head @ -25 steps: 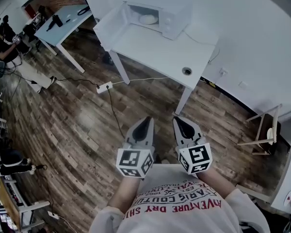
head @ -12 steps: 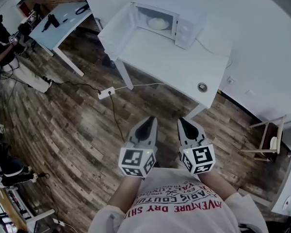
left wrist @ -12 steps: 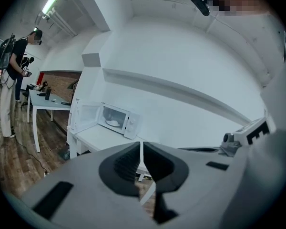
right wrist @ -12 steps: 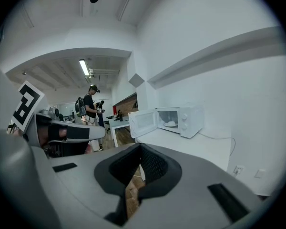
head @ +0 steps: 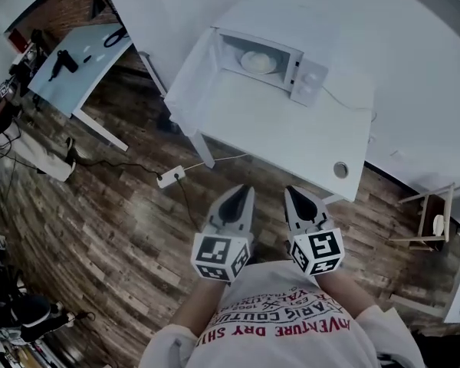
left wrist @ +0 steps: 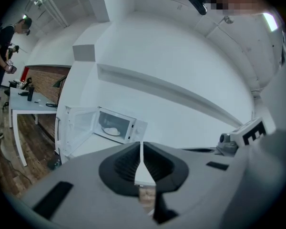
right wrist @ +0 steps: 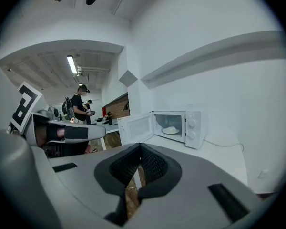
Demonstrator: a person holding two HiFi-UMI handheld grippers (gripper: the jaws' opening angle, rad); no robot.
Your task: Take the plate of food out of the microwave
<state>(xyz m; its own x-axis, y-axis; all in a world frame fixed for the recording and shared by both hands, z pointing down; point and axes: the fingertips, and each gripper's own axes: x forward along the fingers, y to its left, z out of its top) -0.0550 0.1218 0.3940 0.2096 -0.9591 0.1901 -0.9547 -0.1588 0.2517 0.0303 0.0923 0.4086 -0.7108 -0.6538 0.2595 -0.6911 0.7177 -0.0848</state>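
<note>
Left claw (head: 243, 192) and right claw (head: 292, 194): both pressed together, nothing between, side by side over the wooden floor (head: 115, 205), tips toward the white table (head: 276, 133). Farther back on that table, a microwave (head: 309, 80), door (head: 193, 67) swung wide to the left, mouth facing this way. Inside, lying flat, a round plate (head: 270, 67) of pale food (head: 256, 58); no long axis.

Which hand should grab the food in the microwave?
Probably right. The left gripper and right gripper are shut and far from the white microwave, but its door stands open leftward, giving the right a clearer path to the white plate of food.
</note>
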